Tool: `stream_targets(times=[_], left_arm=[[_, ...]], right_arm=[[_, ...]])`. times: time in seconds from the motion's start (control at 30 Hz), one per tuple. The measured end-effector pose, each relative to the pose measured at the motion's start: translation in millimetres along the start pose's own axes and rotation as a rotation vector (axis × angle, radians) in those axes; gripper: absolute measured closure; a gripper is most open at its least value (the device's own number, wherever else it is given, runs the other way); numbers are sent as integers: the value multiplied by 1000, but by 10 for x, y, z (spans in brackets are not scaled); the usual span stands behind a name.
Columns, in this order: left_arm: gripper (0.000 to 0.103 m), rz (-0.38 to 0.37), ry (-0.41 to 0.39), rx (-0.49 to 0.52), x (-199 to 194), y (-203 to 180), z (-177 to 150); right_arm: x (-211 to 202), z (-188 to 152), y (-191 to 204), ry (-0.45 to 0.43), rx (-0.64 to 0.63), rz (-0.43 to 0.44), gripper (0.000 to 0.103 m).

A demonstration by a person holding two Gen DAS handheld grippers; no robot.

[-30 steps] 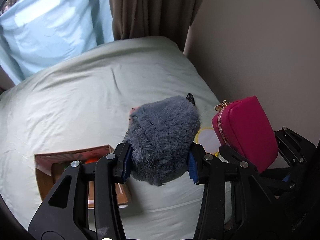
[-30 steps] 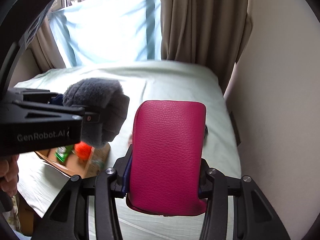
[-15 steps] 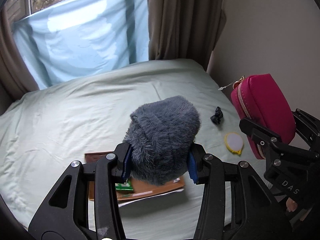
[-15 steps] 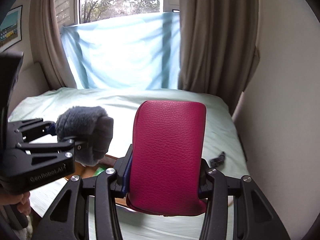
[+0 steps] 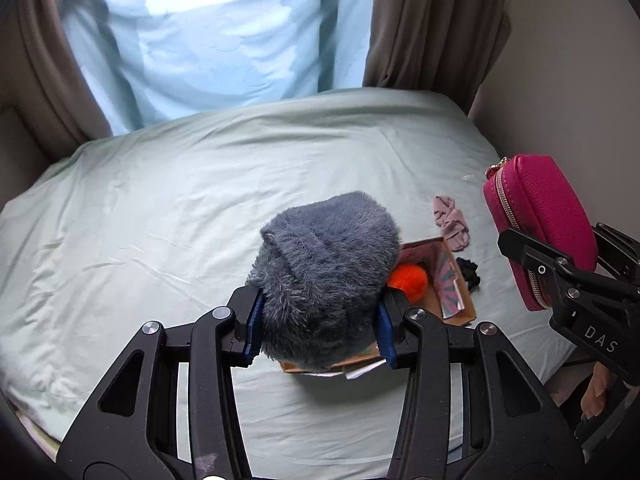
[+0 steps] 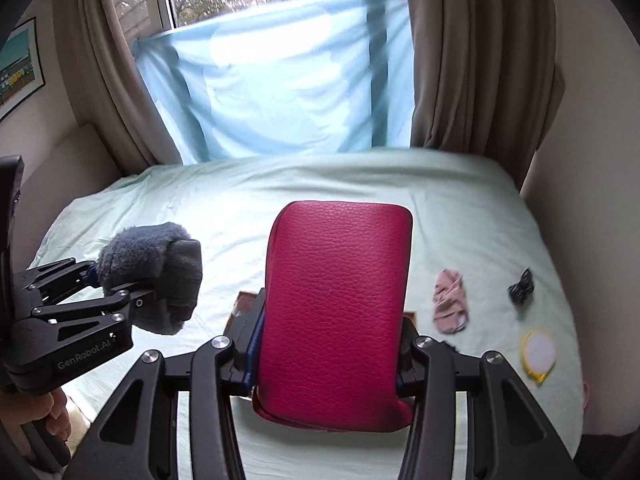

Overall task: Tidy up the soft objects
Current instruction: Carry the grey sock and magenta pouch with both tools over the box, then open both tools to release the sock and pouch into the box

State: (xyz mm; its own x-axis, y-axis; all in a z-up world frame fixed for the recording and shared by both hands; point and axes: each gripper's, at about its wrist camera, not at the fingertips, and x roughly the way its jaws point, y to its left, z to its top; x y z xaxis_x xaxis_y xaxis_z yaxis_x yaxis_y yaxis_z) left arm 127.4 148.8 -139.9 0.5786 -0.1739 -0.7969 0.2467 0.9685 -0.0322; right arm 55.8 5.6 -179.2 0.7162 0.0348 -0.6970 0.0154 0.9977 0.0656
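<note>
My left gripper (image 5: 318, 330) is shut on a grey fluffy soft item (image 5: 326, 276), held above a cardboard box (image 5: 460, 300) on the bed; it also shows in the right wrist view (image 6: 150, 276). An orange fluffy ball (image 5: 408, 280) lies in the box. My right gripper (image 6: 328, 376) is shut on a magenta leather pouch (image 6: 336, 312), which also shows at the right of the left wrist view (image 5: 540, 224). The pouch hides most of the box in the right wrist view.
A pink sock (image 6: 450, 302), a black scrunchie (image 6: 522, 288) and a yellow-rimmed round pad (image 6: 540, 354) lie on the pale green bed sheet (image 6: 200, 208) to the right. A wall and curtains (image 6: 480, 60) stand beyond the bed, a blue sheet (image 6: 280, 80) over the window.
Both grippers have pulled back and risen, each keeping its hold. The box now sits under and right of the grey item, and the sock and scrunchie have come into view.
</note>
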Motion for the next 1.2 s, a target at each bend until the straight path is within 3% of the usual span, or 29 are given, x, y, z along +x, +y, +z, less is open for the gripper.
stream_targets(times=[0.27,0.73,0.87,1.07,1.13,1.2], left_arm=[[62,7,129,-25,719,219,-246],[62,-4,366,34,2302,-166,-641],[62,-2,443,32,2672,-208,-780],[62,2,465,54,2794,-211,-794],[48,-4,465,54,2799,-223,-767],[1,-24,459,66,2772,-247,-756]], right_arm=[[837,-180,58,177,2,14,59],[2297,-618,-274,465,18,106,59],[2544,-717,-381,520,50,118,59],[2679,-739,-402,559,72,151,58],[2718,-724,-409,571,77,155,56],[2737,-710,-448,572,110,161,49]])
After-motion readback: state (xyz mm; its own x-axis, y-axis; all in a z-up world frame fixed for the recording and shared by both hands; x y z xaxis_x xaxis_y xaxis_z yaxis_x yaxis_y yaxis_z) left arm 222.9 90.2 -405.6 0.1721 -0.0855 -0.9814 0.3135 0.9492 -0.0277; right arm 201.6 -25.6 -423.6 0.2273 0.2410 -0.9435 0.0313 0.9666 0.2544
